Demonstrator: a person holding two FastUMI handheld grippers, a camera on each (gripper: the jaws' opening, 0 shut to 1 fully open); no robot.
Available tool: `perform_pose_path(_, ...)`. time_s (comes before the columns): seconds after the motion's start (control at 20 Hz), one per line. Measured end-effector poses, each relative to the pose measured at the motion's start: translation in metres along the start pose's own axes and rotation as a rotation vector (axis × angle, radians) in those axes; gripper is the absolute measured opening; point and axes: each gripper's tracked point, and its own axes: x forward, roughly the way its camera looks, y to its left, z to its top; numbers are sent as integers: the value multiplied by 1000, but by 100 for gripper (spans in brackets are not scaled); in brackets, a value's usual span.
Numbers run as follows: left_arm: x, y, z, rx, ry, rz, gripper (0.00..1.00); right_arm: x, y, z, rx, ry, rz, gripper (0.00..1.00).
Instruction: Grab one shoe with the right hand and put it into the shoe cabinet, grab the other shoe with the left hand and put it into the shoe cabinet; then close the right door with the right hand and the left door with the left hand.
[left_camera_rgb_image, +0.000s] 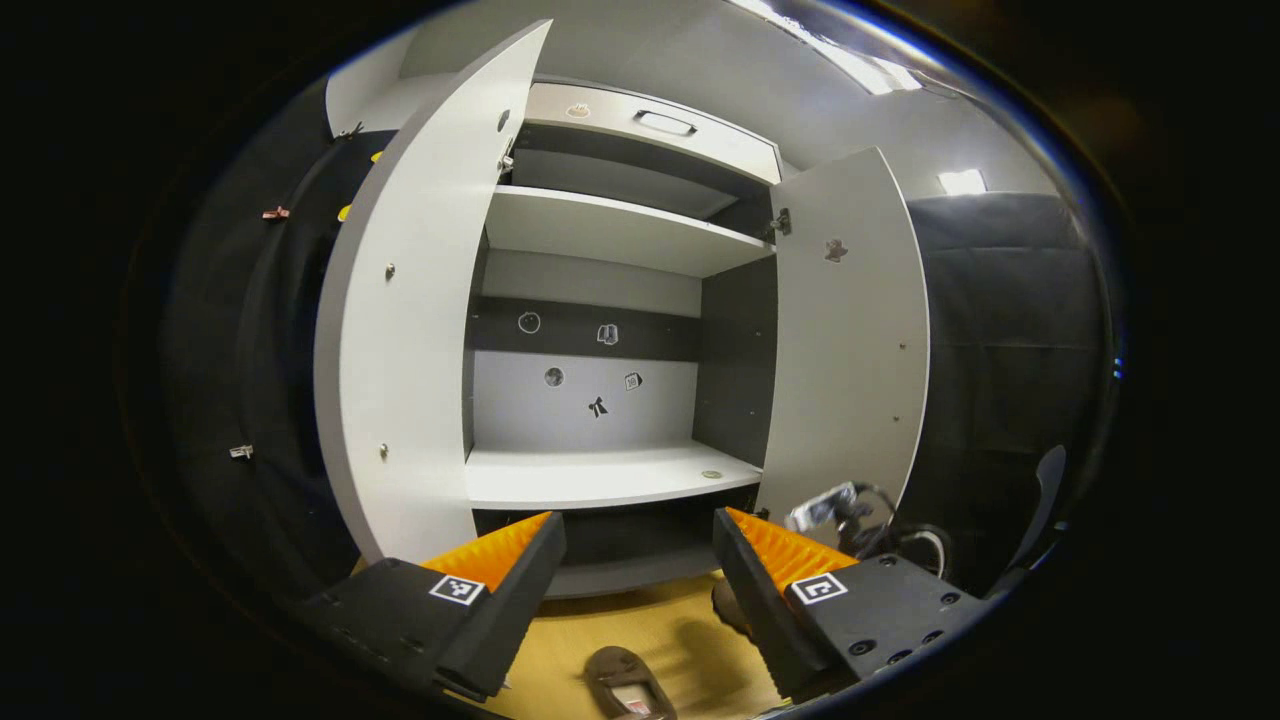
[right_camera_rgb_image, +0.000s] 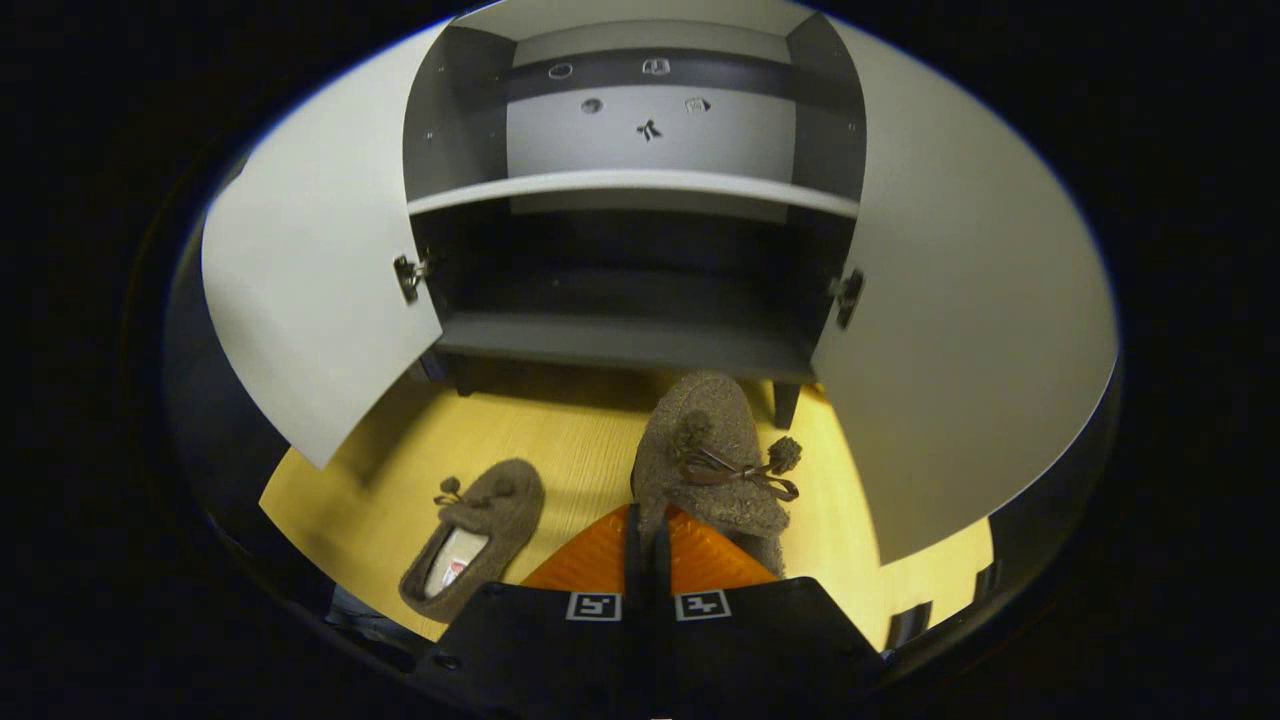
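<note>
Left gripper view: the left gripper (left_camera_rgb_image: 638, 560) hangs in front of the cabinet (left_camera_rgb_image: 600, 300), fingers spread wide with nothing between them. Both doors stand open, the left door (left_camera_rgb_image: 400, 330) swung far out and the right door (left_camera_rgb_image: 850, 330) less so. The middle shelf (left_camera_rgb_image: 600, 475) is bare. Down on the floor (left_camera_rgb_image: 690, 640) a shoe (left_camera_rgb_image: 625, 685) lies below the fingers, waiting its turn.

Right gripper view: the right gripper (right_camera_rgb_image: 648, 545) is pressed together on the heel edge of the other shoe (right_camera_rgb_image: 710, 450), which points toe-first at the dark bottom shelf (right_camera_rgb_image: 620, 345). The shoe looks lifted, though I can't be sure it is off the floor (right_camera_rgb_image: 560, 440). Its mate (right_camera_rgb_image: 475, 535) sits to the left, well apart (toe toward the cabinet too).

So the first step seems in hand: the right hand's shoe is on its way in. Next it needs carrying forward between the doors, onto a shelf, then the fingers opened.
</note>
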Motion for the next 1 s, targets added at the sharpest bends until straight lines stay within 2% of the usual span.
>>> perform_pose_path(0.25,0,-2,-11,-61,23,13,95,-14,-34,132,-103,-194,-72,5)
perform_pose_path(0.45,0,-1,-21,-112,48,28,93,7,-43,208,-151,-275,-86,5)
perform_pose_path(0.7,7,-2,-27,-30,77,37,93,65,-39,274,-142,-294,-62,4)
perform_pose_path(0.8,12,-6,-28,-43,80,29,93,89,-35,301,-128,-301,-50,4)
perform_pose_path(1.0,19,-7,-31,-84,91,36,93,148,-28,332,-114,-237,-42,5)
